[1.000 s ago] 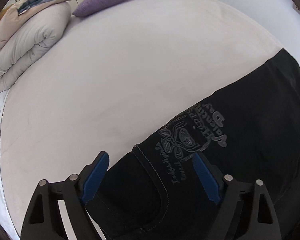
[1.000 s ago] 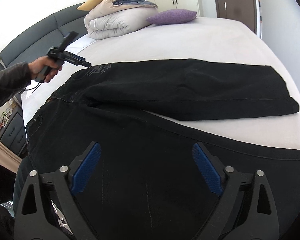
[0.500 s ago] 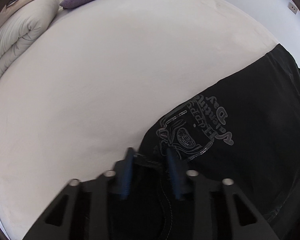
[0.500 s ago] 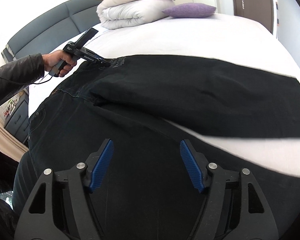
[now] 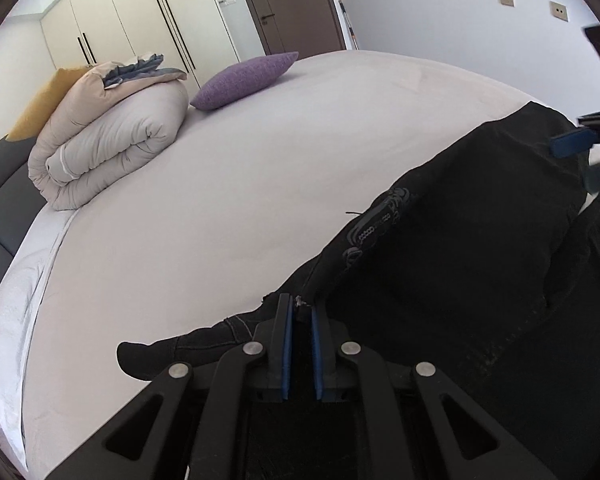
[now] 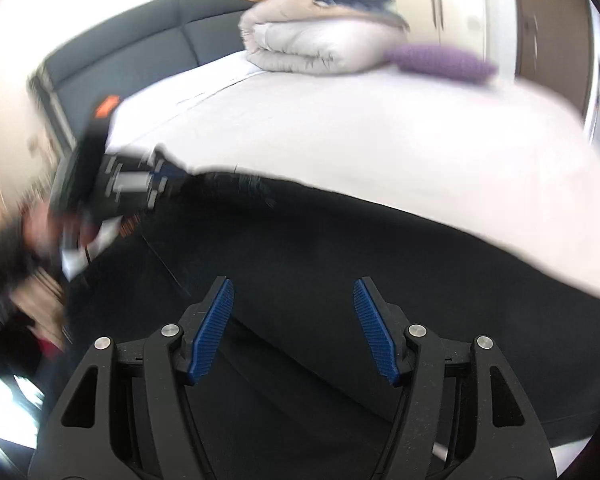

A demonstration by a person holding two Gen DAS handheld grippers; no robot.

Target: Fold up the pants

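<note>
The left gripper [image 5: 300, 316] was clamped on the black pants [image 5: 460, 264], lifting a creased fold off the bed [image 5: 220, 200]; the right gripper [image 6: 294, 300] hovered spread above the dark fabric.

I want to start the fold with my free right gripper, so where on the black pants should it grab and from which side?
Grip the pants at an outer edge near the leg end, coming in low from the bed side. The right gripper hovers open above flat cloth mid-panel, which offers no edge; the left gripper already pinches one edge.
</note>
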